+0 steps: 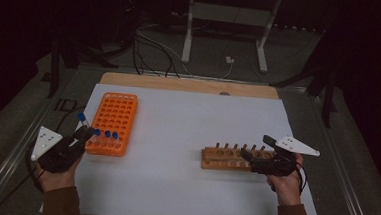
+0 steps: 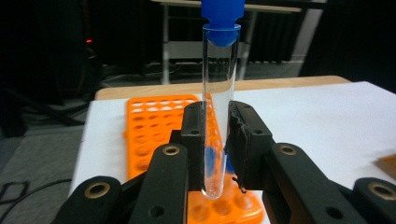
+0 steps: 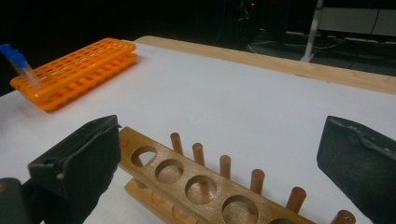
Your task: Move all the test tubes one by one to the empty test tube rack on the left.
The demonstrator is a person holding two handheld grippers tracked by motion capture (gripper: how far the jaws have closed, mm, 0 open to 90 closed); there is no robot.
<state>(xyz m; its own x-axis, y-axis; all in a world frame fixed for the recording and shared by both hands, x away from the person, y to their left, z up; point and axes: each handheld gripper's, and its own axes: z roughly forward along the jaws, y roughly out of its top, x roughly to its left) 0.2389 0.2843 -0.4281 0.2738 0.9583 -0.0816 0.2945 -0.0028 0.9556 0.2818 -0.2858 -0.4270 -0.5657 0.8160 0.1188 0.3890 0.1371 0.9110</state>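
My left gripper (image 1: 85,132) (image 2: 217,140) is shut on a clear test tube (image 2: 218,93) with a blue cap (image 1: 82,116). It holds the tube upright, just off the near left corner of the orange rack (image 1: 113,118) (image 2: 154,126). Three more blue-capped tubes (image 1: 106,133) (image 3: 18,63) stand in that rack's near row. My right gripper (image 1: 249,155) (image 3: 224,149) is open, its jaws wide on either side of the wooden tube rack (image 1: 225,158) (image 3: 196,182), whose round holes hold nothing.
A white sheet (image 1: 186,137) covers the table, with a wooden edge (image 1: 190,85) along the far side. Beyond it are a metal stand (image 1: 223,29) and cables (image 1: 157,50) on a dark floor.
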